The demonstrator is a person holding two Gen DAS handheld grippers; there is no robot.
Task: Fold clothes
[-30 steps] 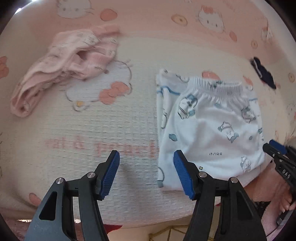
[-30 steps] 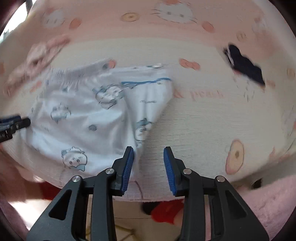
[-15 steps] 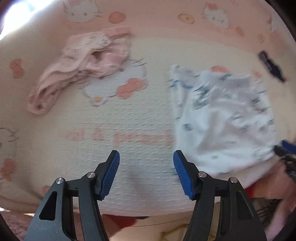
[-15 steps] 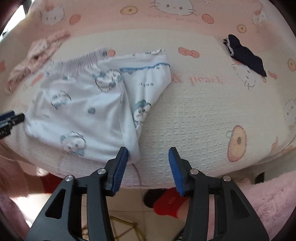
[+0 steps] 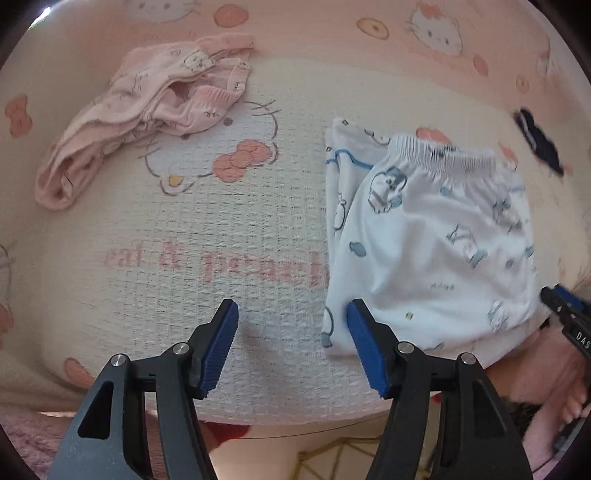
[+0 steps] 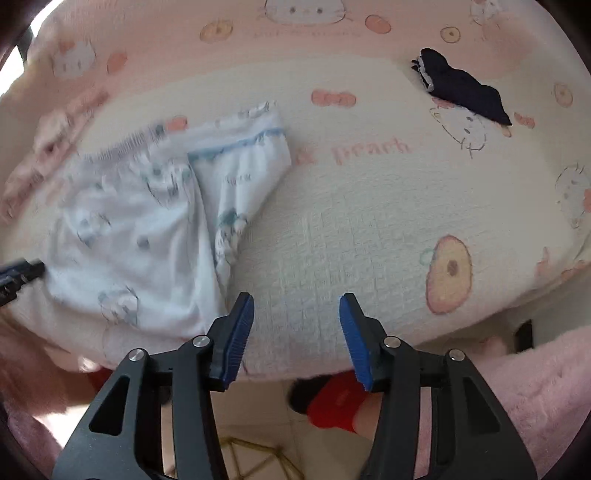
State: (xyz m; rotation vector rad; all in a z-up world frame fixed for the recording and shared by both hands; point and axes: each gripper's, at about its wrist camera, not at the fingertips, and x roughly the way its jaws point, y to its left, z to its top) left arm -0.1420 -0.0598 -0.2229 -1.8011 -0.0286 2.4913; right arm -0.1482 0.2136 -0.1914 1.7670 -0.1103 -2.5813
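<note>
left wrist: folded white printed cotton pants [image 5: 428, 240] (elastic waistband), left hand-held gripper [image 5: 291, 347] agape

You're over a bed with a cream and pink cartoon-cat blanket [image 5: 240, 229], bows and doughnuts printed on it, plus pink lettering. Pale tiled floor [image 6: 258, 435] shows below the bed edge. Bright daylight comes in at top left [image 5: 44, 11].

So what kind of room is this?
Probably a bedroom at home: a cartoon-cat blanket covers what looks like a bed, small clothes lie on it, white printed shorts and a pink garment, and a tiled floor shows below.
</note>
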